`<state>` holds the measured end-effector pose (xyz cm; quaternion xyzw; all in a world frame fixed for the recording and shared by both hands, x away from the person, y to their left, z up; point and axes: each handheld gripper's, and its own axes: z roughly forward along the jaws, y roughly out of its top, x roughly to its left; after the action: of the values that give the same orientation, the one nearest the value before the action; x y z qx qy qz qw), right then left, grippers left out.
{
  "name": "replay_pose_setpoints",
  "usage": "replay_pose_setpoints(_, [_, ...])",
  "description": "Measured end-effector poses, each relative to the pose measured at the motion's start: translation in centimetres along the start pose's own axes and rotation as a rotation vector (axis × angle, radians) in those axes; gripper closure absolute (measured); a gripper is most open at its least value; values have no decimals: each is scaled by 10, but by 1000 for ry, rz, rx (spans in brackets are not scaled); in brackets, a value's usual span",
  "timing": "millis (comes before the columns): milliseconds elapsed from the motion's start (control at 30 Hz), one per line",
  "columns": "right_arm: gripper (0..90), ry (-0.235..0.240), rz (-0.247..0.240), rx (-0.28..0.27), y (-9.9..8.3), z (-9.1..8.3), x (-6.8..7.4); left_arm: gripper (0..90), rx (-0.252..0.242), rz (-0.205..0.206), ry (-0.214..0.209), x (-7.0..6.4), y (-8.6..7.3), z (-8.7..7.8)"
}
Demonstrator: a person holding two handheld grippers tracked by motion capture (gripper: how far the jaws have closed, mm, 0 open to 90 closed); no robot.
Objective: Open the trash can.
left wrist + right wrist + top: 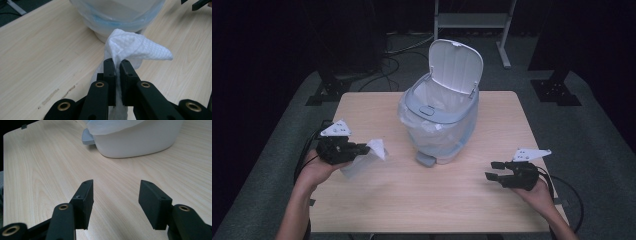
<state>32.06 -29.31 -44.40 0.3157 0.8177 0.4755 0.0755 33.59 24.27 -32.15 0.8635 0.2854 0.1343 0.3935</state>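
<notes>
Left gripper (362,148) clamped on white paper towel (373,152).
We note right gripper (495,170) jaws apart, bare, at 4 o'clock from the open-lidded bin (439,120).

No text, label, brand, number or sign can be read anywhere: the bin (439,120) and its lid (455,65), the tissue (135,48) and the tabletop (412,200) all look plain.
</notes>
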Motion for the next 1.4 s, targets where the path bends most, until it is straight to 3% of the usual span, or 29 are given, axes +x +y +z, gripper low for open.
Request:
replay_pose_setpoints(500, [450,2,1,-5,-1,0,-2,847,-14,61,-6,4,48,-14])
replay_pose_setpoints(833, [450,0,12,-20,-1,-2,-3,847,-36,74,-6,6,78,-26])
replay_pose_setpoints(1400, [454,0,12,-16,-2,-2,-5,849,-51,125,27,8,133,-51])
